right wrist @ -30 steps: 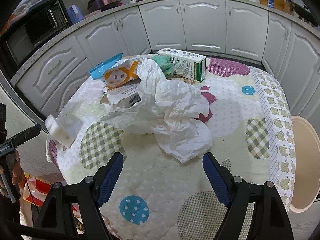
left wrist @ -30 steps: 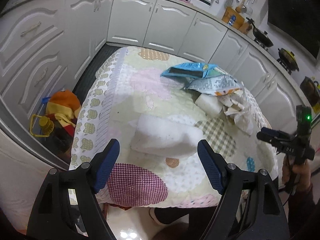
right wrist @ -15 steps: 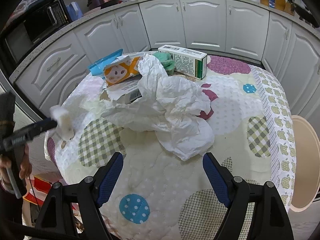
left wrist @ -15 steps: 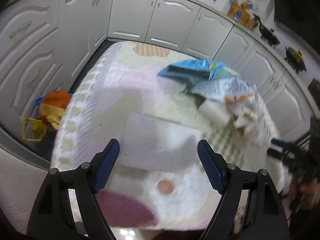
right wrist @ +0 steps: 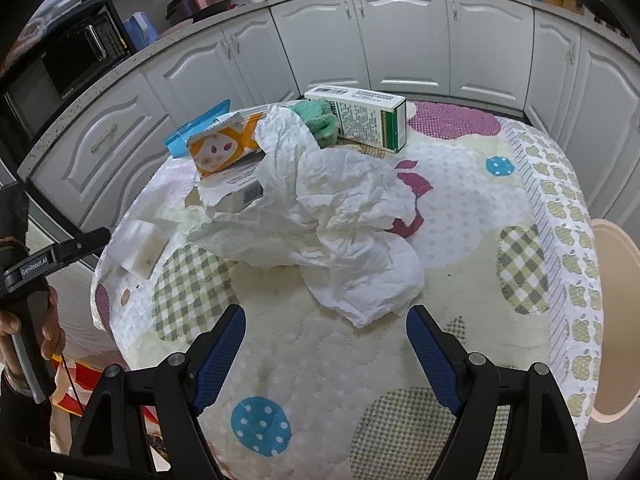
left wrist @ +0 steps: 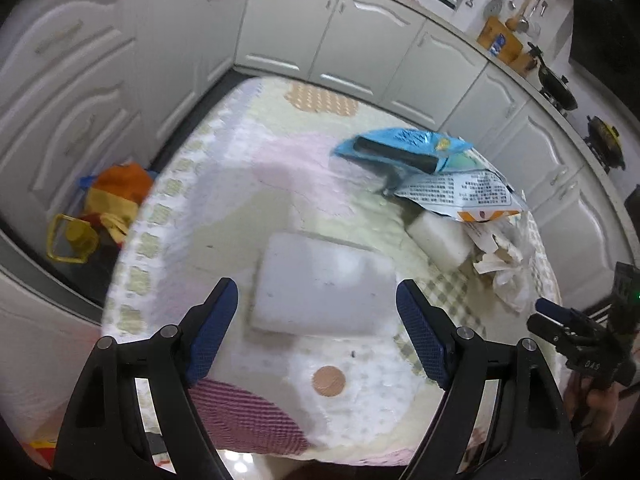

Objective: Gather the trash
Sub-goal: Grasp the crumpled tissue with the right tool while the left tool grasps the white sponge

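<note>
While both jaws gape empty, right widening, crumpled paper [right wrist: 320, 220] fronts carton [right wrist: 360, 114], foam block [left wrist: 324, 284] nearest.

A kitchen with white panelled cabinets [right wrist: 404, 40] curving around a table under a quilted patchwork cloth [right wrist: 460, 248]. A black microwave [right wrist: 60, 68] sits on the speckled countertop [right wrist: 120, 68]; utensils [left wrist: 520, 4] hang on the wall.

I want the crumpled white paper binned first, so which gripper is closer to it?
Right. The right gripper, jaws opening, sits just short of the crumpled white paper. The left gripper frames a white block, off to the side.
</note>
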`<state>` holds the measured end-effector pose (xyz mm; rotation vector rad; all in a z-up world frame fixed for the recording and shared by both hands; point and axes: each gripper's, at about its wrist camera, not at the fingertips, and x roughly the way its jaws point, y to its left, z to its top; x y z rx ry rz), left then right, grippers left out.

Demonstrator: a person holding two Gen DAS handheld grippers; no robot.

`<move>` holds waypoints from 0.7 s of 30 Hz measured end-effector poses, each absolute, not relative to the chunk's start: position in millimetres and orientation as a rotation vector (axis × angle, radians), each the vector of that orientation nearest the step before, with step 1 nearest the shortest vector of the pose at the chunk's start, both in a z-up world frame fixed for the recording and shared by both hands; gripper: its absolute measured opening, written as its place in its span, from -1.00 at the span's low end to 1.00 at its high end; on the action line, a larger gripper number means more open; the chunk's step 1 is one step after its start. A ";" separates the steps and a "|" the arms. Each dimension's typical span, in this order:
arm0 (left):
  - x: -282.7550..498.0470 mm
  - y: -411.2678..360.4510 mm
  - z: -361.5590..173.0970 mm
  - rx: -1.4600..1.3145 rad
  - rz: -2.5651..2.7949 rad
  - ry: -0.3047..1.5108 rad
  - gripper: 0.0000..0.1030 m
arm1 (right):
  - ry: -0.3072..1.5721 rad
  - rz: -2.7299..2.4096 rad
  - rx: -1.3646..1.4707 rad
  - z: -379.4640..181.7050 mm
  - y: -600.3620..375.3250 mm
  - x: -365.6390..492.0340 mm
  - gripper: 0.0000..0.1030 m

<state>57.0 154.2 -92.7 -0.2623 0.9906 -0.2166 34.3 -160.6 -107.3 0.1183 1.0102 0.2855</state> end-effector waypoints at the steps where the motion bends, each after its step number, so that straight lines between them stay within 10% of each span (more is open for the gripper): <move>1: 60.1 151.6 -94.8 -0.251 -0.207 0.991 0.58 | 1.009 0.288 0.120 -107.7 -160.0 34.7 0.62; 18: 72.5 131.3 -113.0 -0.210 -0.183 1.002 0.46 | 0.967 0.251 0.098 -107.6 -158.3 93.8 0.74; 20: 69.5 133.7 -107.6 -0.198 -0.151 0.973 0.12 | 0.980 0.282 0.132 -113.1 -159.2 96.5 0.36; 21: 68.2 137.7 -103.3 -0.202 -0.127 0.958 -0.10 | 0.986 0.287 0.149 -114.3 -160.7 96.0 -0.27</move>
